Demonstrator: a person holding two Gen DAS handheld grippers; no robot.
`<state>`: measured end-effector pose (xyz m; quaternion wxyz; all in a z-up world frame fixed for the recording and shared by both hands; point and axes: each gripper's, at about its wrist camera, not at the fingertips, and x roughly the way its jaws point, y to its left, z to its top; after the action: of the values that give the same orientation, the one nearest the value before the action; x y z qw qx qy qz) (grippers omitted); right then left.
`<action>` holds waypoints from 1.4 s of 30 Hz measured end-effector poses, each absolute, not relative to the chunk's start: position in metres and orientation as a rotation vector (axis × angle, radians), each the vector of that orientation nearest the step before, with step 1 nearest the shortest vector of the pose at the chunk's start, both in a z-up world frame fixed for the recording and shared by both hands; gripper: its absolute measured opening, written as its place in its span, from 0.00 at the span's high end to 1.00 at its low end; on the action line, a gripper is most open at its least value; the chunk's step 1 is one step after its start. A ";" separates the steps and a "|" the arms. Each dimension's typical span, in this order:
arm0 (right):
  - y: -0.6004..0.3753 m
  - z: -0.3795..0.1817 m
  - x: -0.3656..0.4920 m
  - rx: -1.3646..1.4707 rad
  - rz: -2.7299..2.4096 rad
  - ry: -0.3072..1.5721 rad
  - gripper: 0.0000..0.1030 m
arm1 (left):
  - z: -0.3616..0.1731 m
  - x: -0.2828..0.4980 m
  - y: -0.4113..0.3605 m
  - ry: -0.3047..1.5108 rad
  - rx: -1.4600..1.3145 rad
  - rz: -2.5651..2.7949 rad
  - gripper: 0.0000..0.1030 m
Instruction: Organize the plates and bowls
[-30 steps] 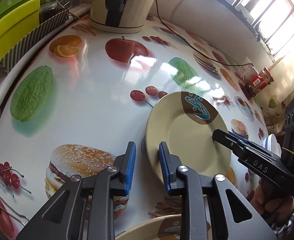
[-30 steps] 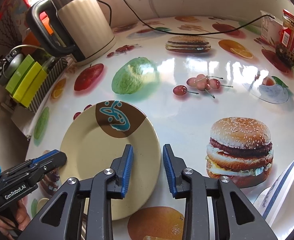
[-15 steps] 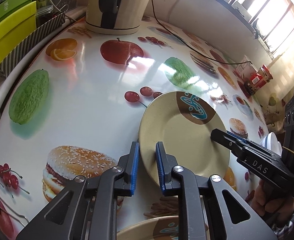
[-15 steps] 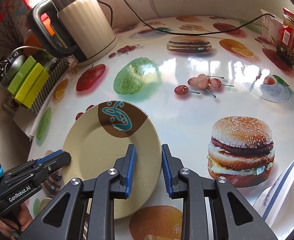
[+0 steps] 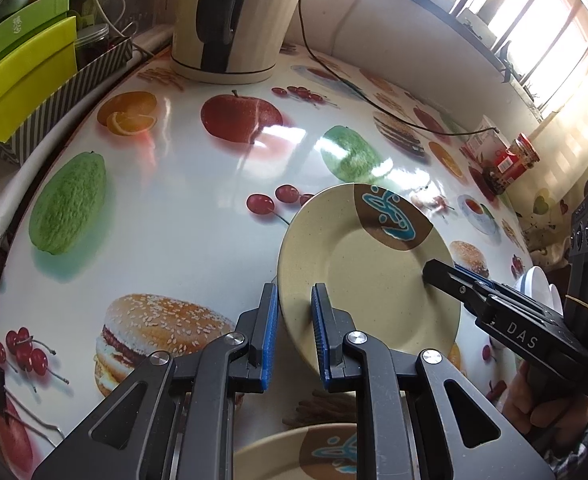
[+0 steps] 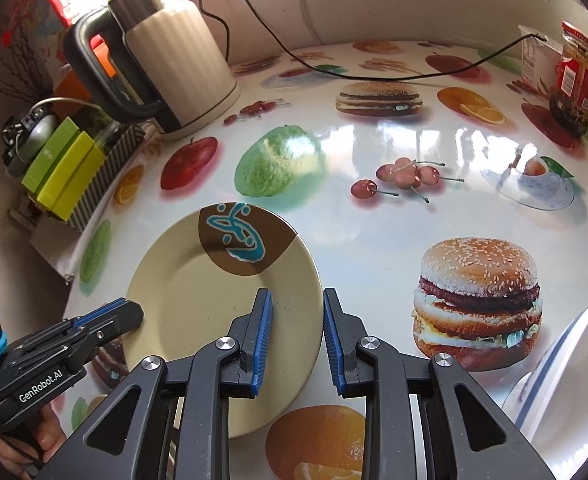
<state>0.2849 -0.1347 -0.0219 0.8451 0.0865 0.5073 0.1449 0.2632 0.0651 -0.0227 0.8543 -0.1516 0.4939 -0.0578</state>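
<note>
A cream plate (image 5: pixel 369 272) with a brown patch and a blue motif is held up off the table between both grippers; it also shows in the right wrist view (image 6: pixel 214 304). My left gripper (image 5: pixel 294 336) has its jaws on either side of the plate's left rim, with a small gap. My right gripper (image 6: pixel 297 340) straddles the opposite rim and shows in the left wrist view (image 5: pixel 445 272). A second plate of the same kind (image 5: pixel 317 452) lies under my left gripper. White bowls (image 6: pixel 565 364) with a blue line sit at the right.
A cream electric kettle (image 5: pixel 234 20) stands at the back with its cord (image 6: pixel 333 72) across the table. Green boxes in a striped tray (image 5: pixel 26 76) are at the left edge. A red jar (image 6: pixel 577 76) and a carton stand far right.
Both grippers narrowed onto the plate's rims, and the plate has risen and tilted off the table. My left gripper moved right, onto the plate's edge.
</note>
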 end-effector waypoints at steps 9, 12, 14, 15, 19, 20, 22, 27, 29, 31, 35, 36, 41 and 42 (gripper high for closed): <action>-0.133 -0.008 0.271 0.178 0.314 1.045 0.77 | -0.012 0.251 0.066 1.019 -0.320 -0.121 0.83; -0.133 -0.004 0.266 0.176 0.316 1.038 0.77 | -0.009 0.246 0.066 1.013 -0.318 -0.120 0.83; -0.133 -0.002 0.262 0.173 0.317 1.035 0.77 | -0.007 0.243 0.066 1.009 -0.317 -0.120 0.83; -0.133 -0.001 0.259 0.172 0.318 1.032 0.77 | -0.006 0.240 0.066 1.008 -0.319 -0.120 0.83; -0.133 0.003 0.250 0.175 0.323 1.026 0.77 | -0.005 0.232 0.066 1.004 -0.322 -0.120 0.83; -0.133 0.004 0.248 0.177 0.324 1.026 0.78 | -0.005 0.228 0.067 1.004 -0.324 -0.120 0.83; -0.133 0.005 0.242 0.180 0.328 1.023 0.78 | -0.005 0.223 0.066 1.003 -0.325 -0.119 0.83; -0.131 0.007 0.228 0.183 0.330 1.020 0.78 | -0.007 0.210 0.068 1.007 -0.333 -0.116 0.83; -0.129 0.007 0.222 0.183 0.334 1.022 0.78 | -0.008 0.204 0.069 1.008 -0.335 -0.113 0.83; -0.128 0.008 0.216 0.182 0.337 1.022 0.78 | -0.008 0.199 0.070 1.009 -0.336 -0.110 0.83; -0.124 0.009 0.206 0.177 0.343 1.021 0.78 | -0.008 0.188 0.074 1.006 -0.344 -0.107 0.83; -0.123 0.009 0.203 0.175 0.343 1.022 0.78 | -0.009 0.185 0.075 1.007 -0.345 -0.104 0.83; -0.118 0.008 0.190 0.175 0.357 1.025 0.78 | -0.009 0.171 0.081 1.001 -0.354 -0.095 0.83; -0.117 0.008 0.188 0.178 0.358 1.027 0.78 | -0.009 0.169 0.082 1.001 -0.359 -0.092 0.83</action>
<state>0.1881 -0.1173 0.0076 0.8519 0.0844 0.4880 0.1700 0.1687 0.0823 -0.0094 0.8608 -0.1712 0.4772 -0.0440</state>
